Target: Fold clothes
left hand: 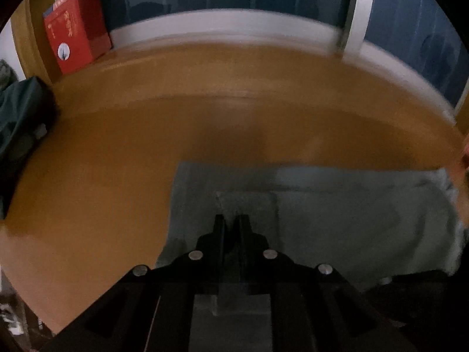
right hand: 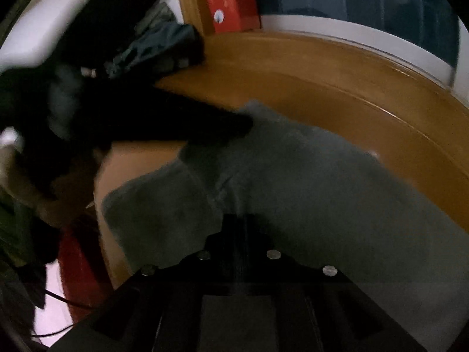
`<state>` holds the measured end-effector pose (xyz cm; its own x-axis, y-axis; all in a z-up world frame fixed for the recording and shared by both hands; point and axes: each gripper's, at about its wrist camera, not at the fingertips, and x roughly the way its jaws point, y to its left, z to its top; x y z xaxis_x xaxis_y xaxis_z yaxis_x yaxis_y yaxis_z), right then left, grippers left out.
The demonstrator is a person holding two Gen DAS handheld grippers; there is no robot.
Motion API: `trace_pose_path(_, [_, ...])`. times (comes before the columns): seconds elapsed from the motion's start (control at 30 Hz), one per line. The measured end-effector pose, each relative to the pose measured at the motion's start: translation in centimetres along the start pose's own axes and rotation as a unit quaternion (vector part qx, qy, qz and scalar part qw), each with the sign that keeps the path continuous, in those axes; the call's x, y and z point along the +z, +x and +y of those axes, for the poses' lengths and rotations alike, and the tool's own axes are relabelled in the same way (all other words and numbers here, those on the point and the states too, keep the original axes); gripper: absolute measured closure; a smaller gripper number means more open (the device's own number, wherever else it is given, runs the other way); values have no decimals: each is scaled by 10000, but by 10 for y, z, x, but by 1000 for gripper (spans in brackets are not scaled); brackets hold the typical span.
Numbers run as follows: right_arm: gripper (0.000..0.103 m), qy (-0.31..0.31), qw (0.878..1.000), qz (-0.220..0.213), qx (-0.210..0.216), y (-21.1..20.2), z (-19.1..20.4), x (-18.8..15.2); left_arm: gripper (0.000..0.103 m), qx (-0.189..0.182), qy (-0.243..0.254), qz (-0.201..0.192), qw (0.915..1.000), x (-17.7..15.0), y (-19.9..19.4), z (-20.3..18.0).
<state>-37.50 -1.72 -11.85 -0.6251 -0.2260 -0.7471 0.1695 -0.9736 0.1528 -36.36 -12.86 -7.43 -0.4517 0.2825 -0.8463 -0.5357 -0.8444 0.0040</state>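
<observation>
While both grippers are bearing down on the grey garment (left hand: 337,220), the left gripper (left hand: 230,220) is keeping its fingers nearly pressed together over a darker square patch, perhaps a pocket, near the garment's left edge. Only a thin sliver of gap is showing between them, and whether cloth is actually caught in it cannot be told. The right gripper (right hand: 239,220) is sitting with its fingers drawn close over a crease in the garment's middle; blur and shadow are hiding whether fabric is pinched.

The garment is lying spread on the orange-brown table (left hand: 146,117), near its front edge. Beyond the garment, at the table's far left, a dark green bundle of cloth (left hand: 20,117) and a red box (left hand: 76,32) are waiting.

Judging from this, a lift is risking only the top layer coming up, or nothing at all, because each grip looks shallow. Uneven pulling is likely to skew the fold or drag the garment off the table's front edge.
</observation>
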Motion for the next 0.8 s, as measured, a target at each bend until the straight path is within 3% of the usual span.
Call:
trace_pose_path(0.17, [56,94,9991,-378,-158,-65,-13,-7,76,75,-184,6,9998,-11,-7,15])
trace_pose_path(0.3, [53,595,9923,-604,-901,-135,-56,-40,72,367,-152,-225,9990,-13,-30,15])
trace_pose_path(0.37, [53,1108,9835,-575,-1310,-167,-92,-65,72,296,-75,-307,9991,-14,-43,8])
trace_pose_path(0.47, [53,2151,9609,-538,-1659,-209,-160,-105,66,52,192,-413,9989,-17,-59,-23])
trace_pose_path(0.63, [53,3697,9159,-690,-1402,-241,-262,-148,62,-995,731,-317,9918,-24,-58,-120])
trace_pose_path(0.73, [53,4174,8992,-816,-1027,-237,-301,-159,62,-1445,905,-89,9853,-26,-43,-185])
trace_pose_path(0.8, [53,4187,9001,-698,-981,-225,-313,-157,62,-1699,888,63,9814,-27,-33,-222])
